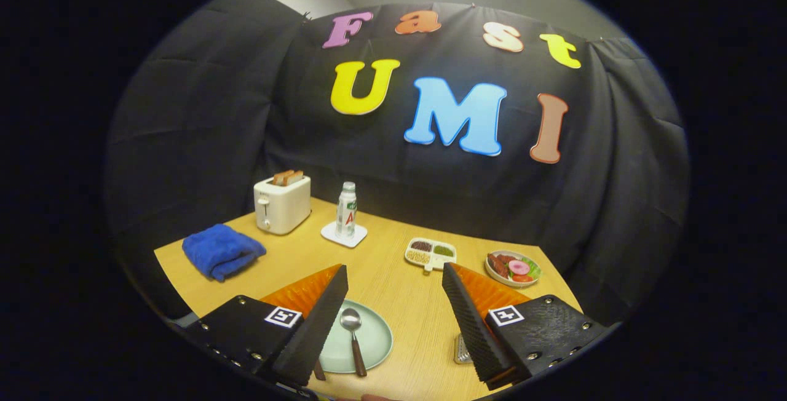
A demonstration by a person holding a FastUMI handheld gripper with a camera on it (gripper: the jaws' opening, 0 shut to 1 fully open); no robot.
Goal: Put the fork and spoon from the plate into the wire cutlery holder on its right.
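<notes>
Fork [319, 370] mostly hidden behind left finger; wire holder [461, 349] largely behind right finger.

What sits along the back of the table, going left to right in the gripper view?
Towel → toaster → bottle → snack tray → salad plate. The open tool hovers nearer, above the spoon.

At the far left corner of the wooden counter [393, 278] a white toaster [282, 204] stands with two slices of toast [288, 177] sticking up from its slots, and a folded blue towel [221, 250] lies near it. Beside the toaster a small bottle [347, 210] stands upright on a white square coaster [344, 235]. Further right sit a divided white dish [430, 253] of grains and a plate of food [512, 267].
</notes>
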